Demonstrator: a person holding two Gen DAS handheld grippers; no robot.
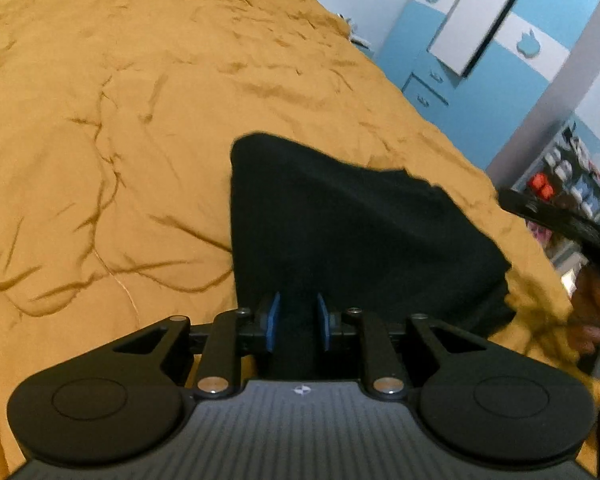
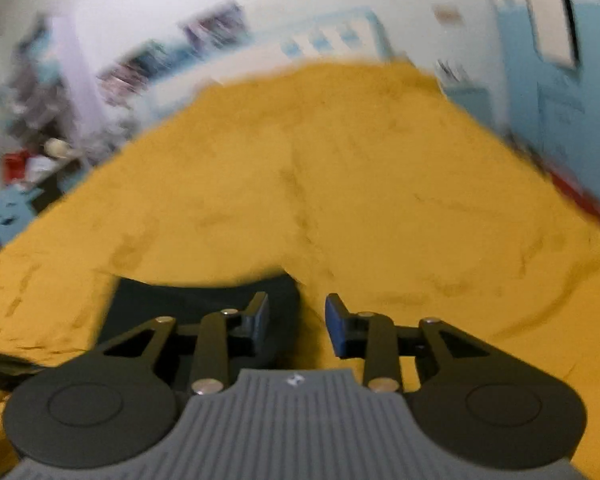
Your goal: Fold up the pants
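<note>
The black pants (image 1: pixel 340 224) lie as a compact folded bundle on the orange bedspread (image 1: pixel 100 120), folding apparently nearly complete, with the left gripper (image 1: pixel 298 322) parted over the near edge and the right gripper (image 2: pixel 296 320) released, empty.

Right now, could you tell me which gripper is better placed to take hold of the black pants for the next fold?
Left, probably: the left gripper has the pants between its pads, while the right gripper sits open at their edge.
</note>
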